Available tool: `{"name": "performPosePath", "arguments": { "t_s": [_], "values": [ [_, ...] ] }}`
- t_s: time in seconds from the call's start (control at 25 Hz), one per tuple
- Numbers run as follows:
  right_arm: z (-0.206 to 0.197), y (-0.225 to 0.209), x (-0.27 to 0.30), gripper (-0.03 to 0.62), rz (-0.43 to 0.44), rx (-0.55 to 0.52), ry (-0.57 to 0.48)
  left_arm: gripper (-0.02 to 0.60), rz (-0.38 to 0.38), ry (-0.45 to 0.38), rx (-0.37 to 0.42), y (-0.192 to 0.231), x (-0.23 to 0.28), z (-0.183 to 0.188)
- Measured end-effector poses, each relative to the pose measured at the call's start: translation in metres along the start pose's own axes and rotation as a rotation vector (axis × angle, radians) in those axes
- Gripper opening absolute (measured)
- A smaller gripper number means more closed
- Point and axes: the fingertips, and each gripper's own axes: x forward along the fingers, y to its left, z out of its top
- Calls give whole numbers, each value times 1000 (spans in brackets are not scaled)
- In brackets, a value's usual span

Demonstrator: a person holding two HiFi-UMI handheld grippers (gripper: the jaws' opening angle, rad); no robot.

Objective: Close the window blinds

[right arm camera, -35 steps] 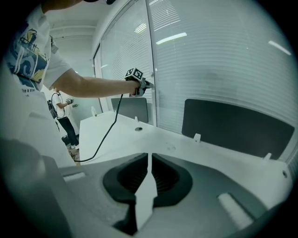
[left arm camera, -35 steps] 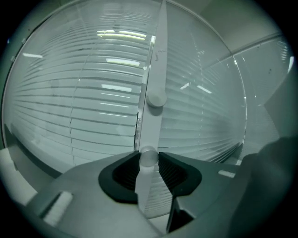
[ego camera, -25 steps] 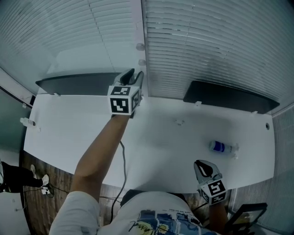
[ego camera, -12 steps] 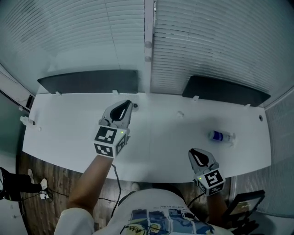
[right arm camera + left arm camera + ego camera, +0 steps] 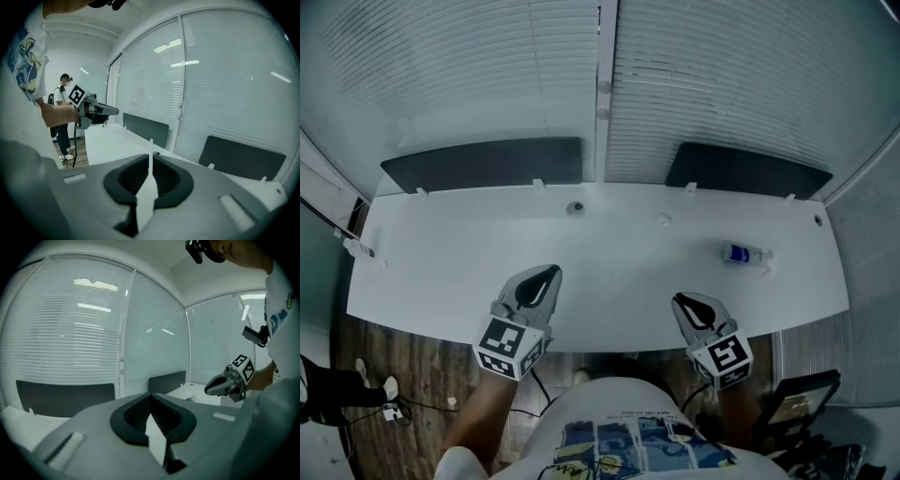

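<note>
Holding the left tongs (image 5: 548, 274) shut on nothing, having just closed them, low over the near edge of the white worktop (image 5: 441, 272). Carrying the right tongs (image 5: 684, 303) level with them and well apart, likewise pressed together and empty. Leaving alone a small bottle (image 5: 741, 253) lying on its side ahead of the right tongs and a little to their right. Facing, beyond the worktop's far edge and two dark panels (image 5: 487, 164) standing there, the window blinds (image 5: 722, 84), hanging fully lowered well ahead of both tongs and touched by neither.

Judging the slats thin, light and easily kinked, so no place for a pinch. Looking instead to the two small knobs (image 5: 603, 87) on the post (image 5: 607, 42) between the blinds, straight ahead and roughly midway between the tongs. Probably belonging to a tilt wand or cord, though telling which is not possible from here. Expecting something slim, smooth and apt to slip, calling for a firm, square pinch just below a knob and a gentle, steady pull or twist rather than a jerk.
</note>
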Motion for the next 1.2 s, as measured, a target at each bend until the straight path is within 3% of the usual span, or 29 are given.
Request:
{"name": "performPosePath", "arguments": {
  "t_s": [0.16, 0.44, 1.2],
  "values": [
    [7, 31, -13, 17, -18, 6, -13, 5, -60, -21, -19, -20, -41, -5],
    [16, 104, -41, 17, -55, 5, -31, 5, -118, 2, 15, -39, -113, -36],
    [19, 120, -45, 14, -24, -11, -37, 5, -168, -5, 27, -50, -121, -33]
  ]
}}
